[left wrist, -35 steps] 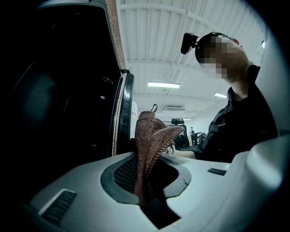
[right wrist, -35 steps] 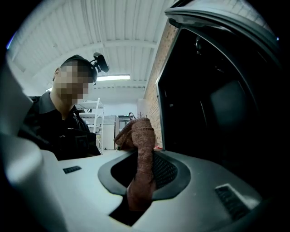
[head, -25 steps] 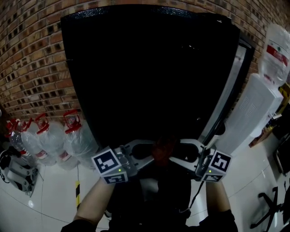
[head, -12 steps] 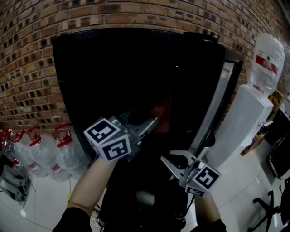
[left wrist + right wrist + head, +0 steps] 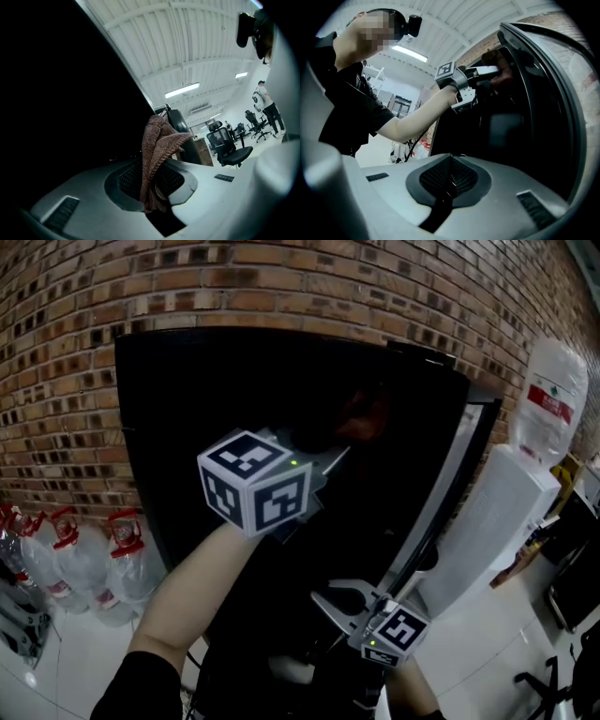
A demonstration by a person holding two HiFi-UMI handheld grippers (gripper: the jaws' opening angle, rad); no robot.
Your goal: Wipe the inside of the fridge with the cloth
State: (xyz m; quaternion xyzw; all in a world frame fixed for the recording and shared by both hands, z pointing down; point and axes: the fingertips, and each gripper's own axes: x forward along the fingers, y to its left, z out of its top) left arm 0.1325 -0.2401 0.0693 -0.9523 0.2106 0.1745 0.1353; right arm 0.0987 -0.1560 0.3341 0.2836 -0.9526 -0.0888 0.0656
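Right now the left gripper (image 5: pixel 333 457) has its jaws pinched tight on a reddish-brown knitted cloth (image 5: pixel 158 140), which bunches out ahead of the jaw tips. Just beyond those tips is the upper part of the black fridge (image 5: pixel 178 427). Its inside is too dark to tell whether the cloth touches a surface. Well below the left gripper and towards the fridge's door edge, the right gripper (image 5: pixel 449 183) points level with its jaws closed together and nothing between them. Judging by this, the wiping is at an early stage: the cloth is gripped and brought up to the fridge, no cleaned patch is visible, and the wiping strokes appear left to do.
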